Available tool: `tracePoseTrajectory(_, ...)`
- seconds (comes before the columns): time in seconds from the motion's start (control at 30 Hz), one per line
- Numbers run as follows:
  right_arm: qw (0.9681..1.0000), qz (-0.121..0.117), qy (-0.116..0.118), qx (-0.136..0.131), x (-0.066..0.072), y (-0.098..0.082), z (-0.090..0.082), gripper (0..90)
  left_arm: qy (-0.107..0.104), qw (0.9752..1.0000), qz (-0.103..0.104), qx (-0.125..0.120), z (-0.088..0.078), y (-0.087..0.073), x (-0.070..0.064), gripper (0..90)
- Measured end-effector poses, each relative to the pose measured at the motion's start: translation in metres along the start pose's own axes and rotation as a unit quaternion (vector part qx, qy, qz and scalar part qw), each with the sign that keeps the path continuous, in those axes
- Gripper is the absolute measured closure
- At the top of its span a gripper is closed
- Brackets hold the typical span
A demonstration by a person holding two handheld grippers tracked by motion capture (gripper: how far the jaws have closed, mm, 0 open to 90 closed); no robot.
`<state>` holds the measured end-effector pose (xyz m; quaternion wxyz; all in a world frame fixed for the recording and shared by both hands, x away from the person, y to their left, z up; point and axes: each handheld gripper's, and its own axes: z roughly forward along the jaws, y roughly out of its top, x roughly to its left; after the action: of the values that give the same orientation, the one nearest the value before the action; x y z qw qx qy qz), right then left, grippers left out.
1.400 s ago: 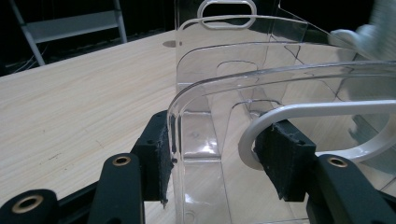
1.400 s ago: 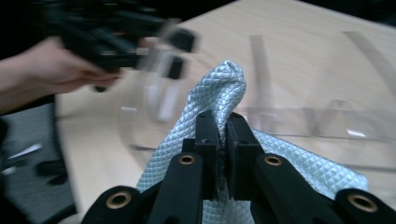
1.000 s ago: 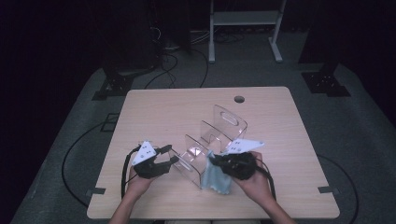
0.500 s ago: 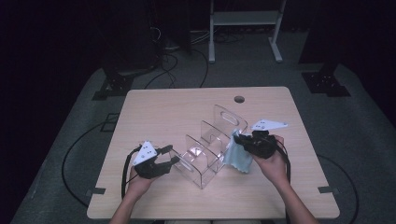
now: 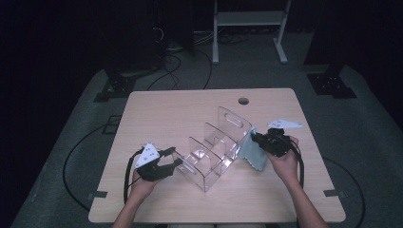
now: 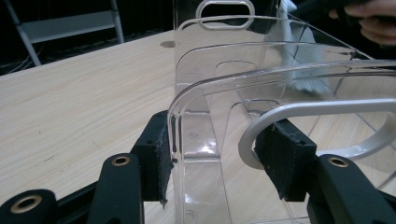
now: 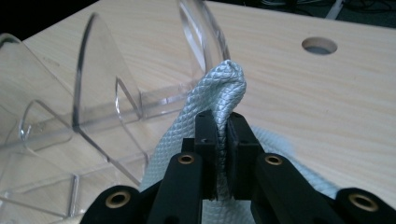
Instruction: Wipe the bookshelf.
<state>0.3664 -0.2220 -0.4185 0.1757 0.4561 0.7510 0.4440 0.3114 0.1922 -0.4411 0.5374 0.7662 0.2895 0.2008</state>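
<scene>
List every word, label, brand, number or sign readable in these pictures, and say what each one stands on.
None can be read: the clear acrylic rack, the pale blue cloth and the wooden table bear no print. Small dark marks on the left tool's grey plate are too small to read.

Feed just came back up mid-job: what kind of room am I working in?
Probably a lab or recording studio, not a home: a lone light wooden table with a cable hole, dark surroundings, cables on the grey floor, and a metal stand behind.
</scene>
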Motion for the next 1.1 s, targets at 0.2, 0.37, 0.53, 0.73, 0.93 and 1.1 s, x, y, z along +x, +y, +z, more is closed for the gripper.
tracePoseTrajectory(0.2,0.9994,0.033,-0.003,-0.008,-0.014,-0.004,0.007,83.9,-0.001,1.0,0.001,0.0,0.0,0.0,0.0,47.0)
tracePoseTrajectory(0.37,0.9996,0.029,-0.004,-0.004,-0.008,-0.008,0.014,84.0,0.0,1.0,0.001,-0.001,0.0,0.0,0.0,47.0)
tracePoseTrajectory(0.53,0.9998,0.013,0.013,0.006,0.008,-0.017,0.018,84.1,0.001,1.0,-0.002,-0.002,0.0,0.0,0.001,47.1)
tracePoseTrajectory(0.73,0.9993,0.037,0.002,-0.001,-0.008,-0.015,0.02,83.9,0.002,1.0,0.001,-0.002,0.001,0.0,0.0,47.1)
tracePoseTrajectory(0.93,0.9995,0.028,0.017,0.001,0.0,-0.017,0.022,83.9,0.005,1.0,-0.002,-0.003,0.001,0.0,0.0,47.1)
tracePoseTrajectory(1.1,0.9994,0.022,0.027,-0.005,0.001,-0.018,0.019,83.9,0.005,1.0,0.001,-0.002,0.001,0.0,0.0,47.2)
